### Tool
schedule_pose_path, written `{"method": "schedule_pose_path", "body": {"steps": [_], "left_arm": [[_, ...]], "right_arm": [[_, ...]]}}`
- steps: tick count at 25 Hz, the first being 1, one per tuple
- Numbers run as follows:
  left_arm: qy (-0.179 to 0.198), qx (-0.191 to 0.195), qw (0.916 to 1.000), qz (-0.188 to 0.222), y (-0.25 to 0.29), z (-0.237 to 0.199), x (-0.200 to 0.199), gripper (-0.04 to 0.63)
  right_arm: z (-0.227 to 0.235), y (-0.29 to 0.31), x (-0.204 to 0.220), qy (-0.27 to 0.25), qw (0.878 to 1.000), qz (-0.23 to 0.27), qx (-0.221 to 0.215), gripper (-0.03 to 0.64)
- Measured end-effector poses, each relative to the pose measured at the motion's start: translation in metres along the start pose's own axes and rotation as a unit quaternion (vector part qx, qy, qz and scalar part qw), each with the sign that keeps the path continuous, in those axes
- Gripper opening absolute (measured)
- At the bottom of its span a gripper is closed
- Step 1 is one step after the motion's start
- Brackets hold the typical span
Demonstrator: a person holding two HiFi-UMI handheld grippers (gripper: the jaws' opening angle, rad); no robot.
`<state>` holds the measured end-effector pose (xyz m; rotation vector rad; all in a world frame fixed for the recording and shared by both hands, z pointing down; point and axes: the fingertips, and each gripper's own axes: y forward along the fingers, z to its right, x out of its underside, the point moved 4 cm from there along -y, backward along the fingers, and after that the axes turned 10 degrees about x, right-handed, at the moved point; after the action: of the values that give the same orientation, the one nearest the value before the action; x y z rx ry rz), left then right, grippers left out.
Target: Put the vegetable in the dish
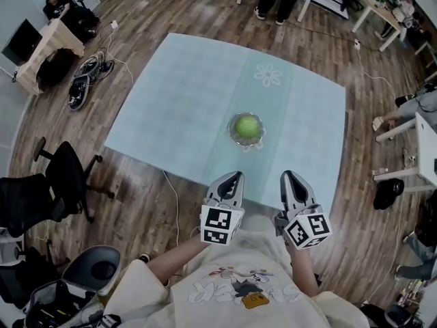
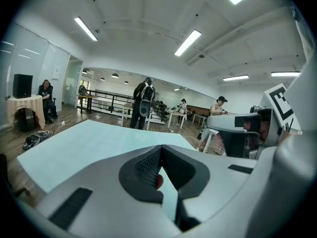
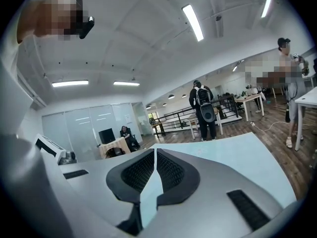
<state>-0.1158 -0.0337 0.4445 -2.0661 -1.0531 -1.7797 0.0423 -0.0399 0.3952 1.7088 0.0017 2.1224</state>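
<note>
Two grey hand-held grippers low in the head view, each with a black-and-white marker cube at its rear: left gripper [image 1: 237, 175] at lower centre, right gripper [image 1: 287, 175] just to its right, apart from each other. Both aimed up the frame, tips over the near edge of the square table under a pale blue-green cloth [image 1: 177, 101], touching nothing on it. Left gripper [image 2: 159, 148] seen in its own view with jaws fully together, black ribbed pads meeting at the tips, nothing held. Right gripper [image 3: 154, 150] likewise closed in its own view, pads meeting at the tips with only a hairline seam between them, nothing gripped. Round green vegetable [image 1: 247, 126] right of centre in the head view, lying inside the small clear glass dish [image 1: 234, 137], well up the frame from both sets of tips. Faint white flower print [image 1: 268, 75] on the cloth further up from the dish. Brown wooden plank floor [image 1: 171, 12] all around the table. Black office chairs [image 1: 61, 176] at the left edge. Cream shirt with a cartoon print [image 1: 239, 285] at the bottom of the frame. Standing person with a dark backpack [image 2: 144, 101] beyond the far side of the table, in both gripper views.
</note>
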Motion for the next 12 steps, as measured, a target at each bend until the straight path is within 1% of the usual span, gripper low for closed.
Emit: {"method": "schedule_pose_path", "body": {"steps": [5,9,12], "left_arm": [[-0.025,-0.012,0.9994,0.023,-0.027,0.003,-0.008,0.008],[-0.040,-0.026,0.9985,0.027,-0.037,0.005,-0.007,0.008],[-0.045,-0.035,0.9979,0.032,-0.044,0.009,-0.006,0.008]], "right_arm": [[-0.012,-0.012,-0.001,-0.004,1.000,0.002,0.001,0.032],[-0.016,-0.012,-0.004,0.001,1.000,0.004,-0.004,0.032],[-0.020,-0.014,-0.001,0.009,1.000,0.003,-0.012,0.032]]}}
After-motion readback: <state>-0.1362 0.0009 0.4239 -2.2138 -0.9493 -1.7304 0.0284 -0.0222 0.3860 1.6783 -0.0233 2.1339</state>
